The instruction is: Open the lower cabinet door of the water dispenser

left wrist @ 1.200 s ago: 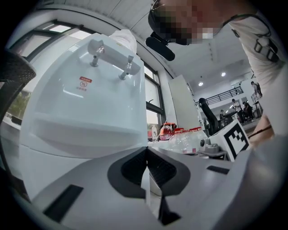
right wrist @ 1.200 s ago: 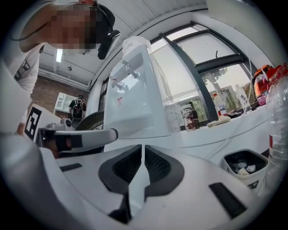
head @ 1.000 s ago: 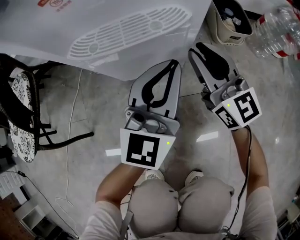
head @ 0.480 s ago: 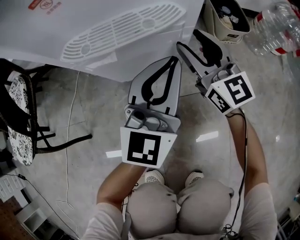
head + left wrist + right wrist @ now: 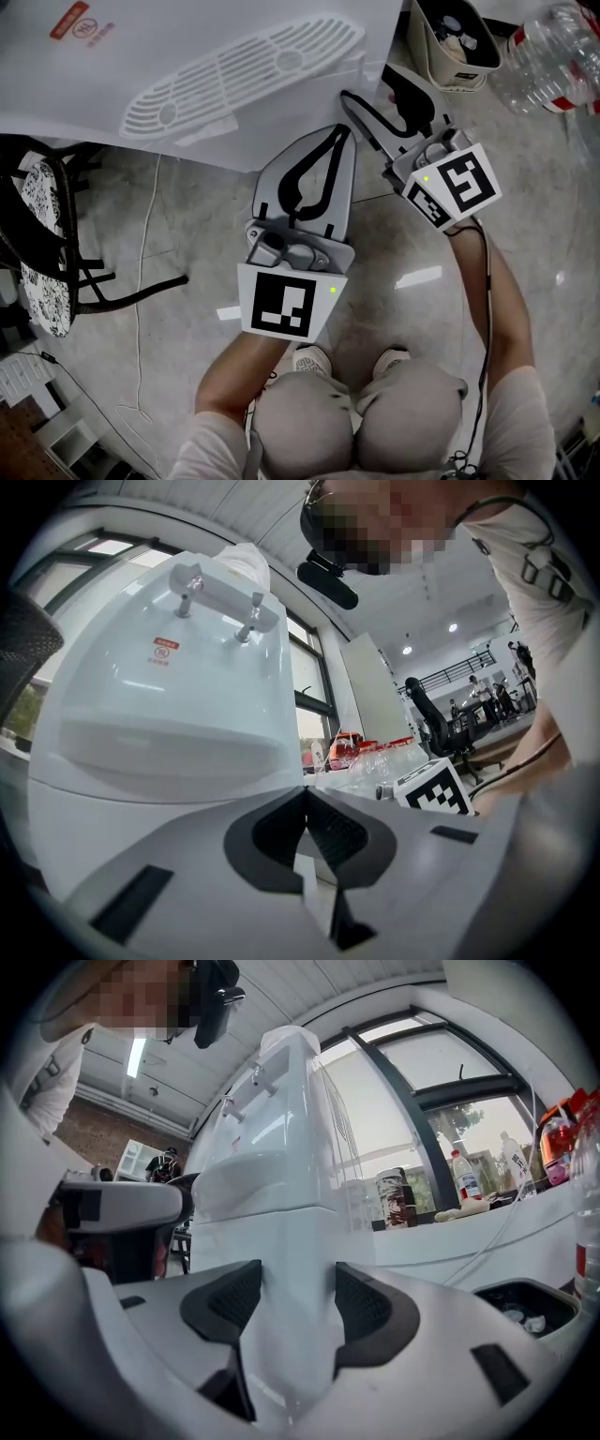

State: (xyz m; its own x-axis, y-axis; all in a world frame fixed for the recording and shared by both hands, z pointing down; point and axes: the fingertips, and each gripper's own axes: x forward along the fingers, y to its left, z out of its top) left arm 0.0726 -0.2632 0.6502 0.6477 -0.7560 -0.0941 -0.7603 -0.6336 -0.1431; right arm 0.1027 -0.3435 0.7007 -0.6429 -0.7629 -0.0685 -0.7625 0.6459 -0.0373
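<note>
The white water dispenser (image 5: 234, 56) fills the top of the head view, its slotted drip tray (image 5: 244, 66) facing up. My left gripper (image 5: 342, 131) points at its front, jaws shut with nothing between them; in the left gripper view (image 5: 305, 794) the dispenser (image 5: 169, 696) rises just behind the closed pads. My right gripper (image 5: 370, 84) is at the dispenser's right front corner and its jaws are opening. In the right gripper view (image 5: 295, 1283) the lower cabinet's (image 5: 281, 1241) corner edge stands between the spread pads, which do not press on it.
A black chair (image 5: 47, 234) with a patterned cushion stands at the left, and a white cable (image 5: 141, 253) trails over the marble floor. A beige bin (image 5: 455, 37) and plastic bottles (image 5: 553, 47) sit right of the dispenser. The person's knees (image 5: 366, 412) are below.
My right gripper has moved up and left to the dispenser's corner, and its jaws have spread apart. The left gripper has stayed where it was, shut.
</note>
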